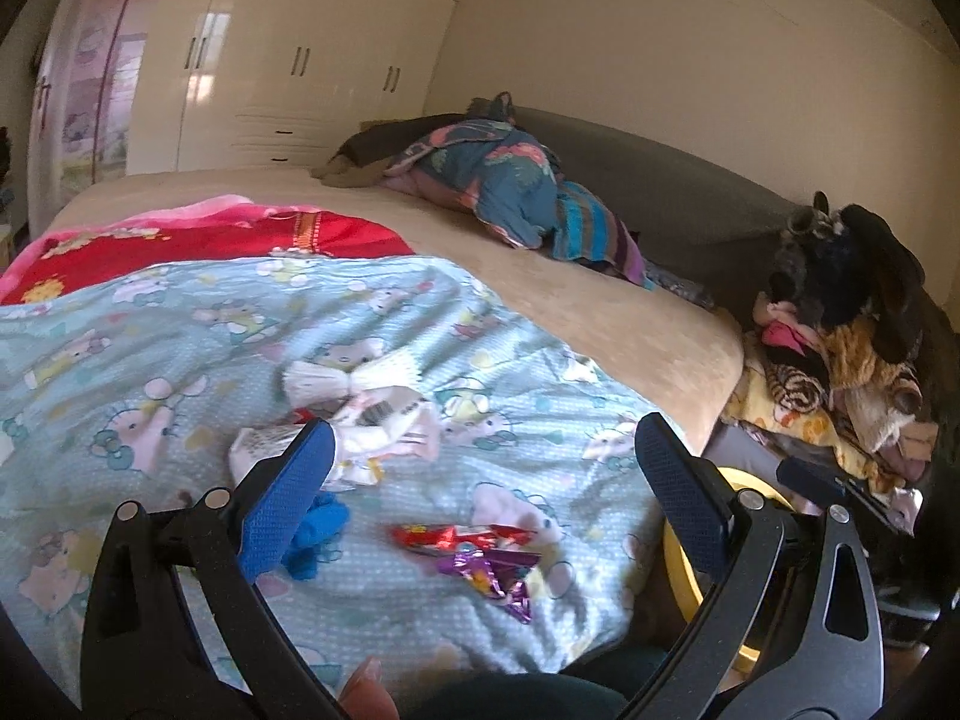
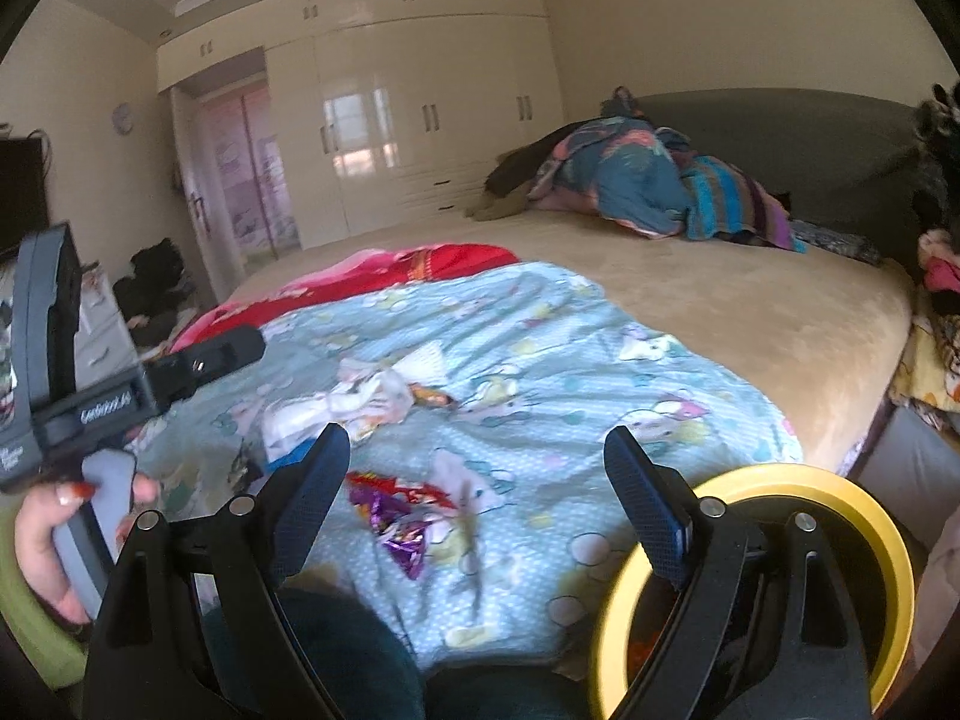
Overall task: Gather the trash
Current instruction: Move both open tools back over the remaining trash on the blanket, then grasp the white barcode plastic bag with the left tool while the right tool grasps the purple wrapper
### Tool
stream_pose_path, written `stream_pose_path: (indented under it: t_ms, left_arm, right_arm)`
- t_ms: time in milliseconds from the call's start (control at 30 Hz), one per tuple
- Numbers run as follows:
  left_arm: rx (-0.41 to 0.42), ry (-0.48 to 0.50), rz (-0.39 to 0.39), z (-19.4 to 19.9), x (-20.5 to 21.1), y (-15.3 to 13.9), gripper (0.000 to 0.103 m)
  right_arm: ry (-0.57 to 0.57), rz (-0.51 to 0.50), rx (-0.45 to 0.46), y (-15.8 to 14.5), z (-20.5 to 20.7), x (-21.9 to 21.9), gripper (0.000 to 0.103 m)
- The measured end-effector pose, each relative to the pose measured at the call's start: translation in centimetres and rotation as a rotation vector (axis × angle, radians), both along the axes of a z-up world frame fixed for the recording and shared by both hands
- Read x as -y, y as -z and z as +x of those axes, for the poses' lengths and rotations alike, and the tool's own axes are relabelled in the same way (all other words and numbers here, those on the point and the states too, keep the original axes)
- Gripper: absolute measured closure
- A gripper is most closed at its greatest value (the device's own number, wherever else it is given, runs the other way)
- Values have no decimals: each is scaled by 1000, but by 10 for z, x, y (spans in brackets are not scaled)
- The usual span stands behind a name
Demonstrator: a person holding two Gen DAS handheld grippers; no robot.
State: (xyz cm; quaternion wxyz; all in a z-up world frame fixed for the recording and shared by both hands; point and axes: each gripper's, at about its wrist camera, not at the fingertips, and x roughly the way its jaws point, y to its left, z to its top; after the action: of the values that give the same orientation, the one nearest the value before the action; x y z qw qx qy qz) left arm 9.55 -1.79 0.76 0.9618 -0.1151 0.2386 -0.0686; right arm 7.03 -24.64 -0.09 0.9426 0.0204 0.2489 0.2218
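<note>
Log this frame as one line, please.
stage: approach | left gripper: open, empty | right gripper: open, empty | wrappers: on blanket | bin: bedside

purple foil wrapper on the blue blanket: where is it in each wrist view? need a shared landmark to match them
Left wrist: purple foil wrapper lies low centre, right of midline, between the open fingers, just below the red wrapper.
Right wrist: purple foil wrapper lies low centre-left, just right of the left-hand finger, under the red wrapper.
Shared landmark: yellow ring off the blanket's right edge.
</note>
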Motion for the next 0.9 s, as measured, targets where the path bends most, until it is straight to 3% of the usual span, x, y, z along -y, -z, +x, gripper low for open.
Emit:
stream_pose_path:
  t_ms: [533, 900]
  left_arm:
    - [-36, -150, -31, 4, -62, 18, 11]
    - [-144, -200, -31, 19, -96, 55, 11]
  right_arm:
    - [-166, -102, -99, 33, 14, -55, 19]
    - [-252, -207, -210, 71, 46, -91, 25]
